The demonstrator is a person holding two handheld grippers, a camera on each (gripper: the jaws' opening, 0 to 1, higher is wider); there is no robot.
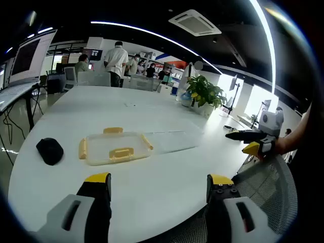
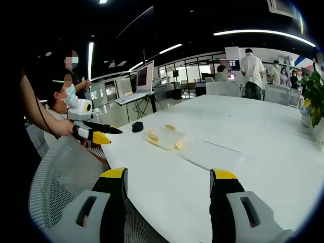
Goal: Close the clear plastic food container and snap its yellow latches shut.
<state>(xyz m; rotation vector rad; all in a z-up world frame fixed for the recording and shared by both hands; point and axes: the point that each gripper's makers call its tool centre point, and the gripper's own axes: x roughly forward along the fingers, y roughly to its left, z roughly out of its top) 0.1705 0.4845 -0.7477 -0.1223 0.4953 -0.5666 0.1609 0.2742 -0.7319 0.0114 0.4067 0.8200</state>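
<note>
Yellow-tipped jaws of the left hand-held gripper (image 1: 158,183) rise spread apart at the bottom of the left gripper view, holding nothing, poised over the near edge of the white tabletop (image 1: 167,111). Ahead of them, well apart from the tips and a little toward the left jaw's side, lies the clear plastic food container (image 1: 117,148), flat on the tabletop with its yellow latches (image 1: 113,130) sticking out from its sides and one yellow piece resting on its middle. A clear lid (image 1: 171,140) lies flat just beside the container, touching or nearly touching its right side. A black rounded object (image 1: 49,150) sits near the tabletop's left edge, apart from the container. A potted plant (image 1: 203,94) stands toward the far right edge.

At the right of that view the right hand-held gripper (image 1: 243,142) hovers off the tabletop's right edge, its jaws apart and empty, over a grey mesh chair (image 1: 263,192).

In the right gripper view, this gripper's own jaws stand spread and empty above the tabletop's near edge, with the container far ahead toward the far-left edge and the lid between it and the jaws. The left gripper comes in from the left, off the tabletop edge. People stand in the background beyond the far edge.
</note>
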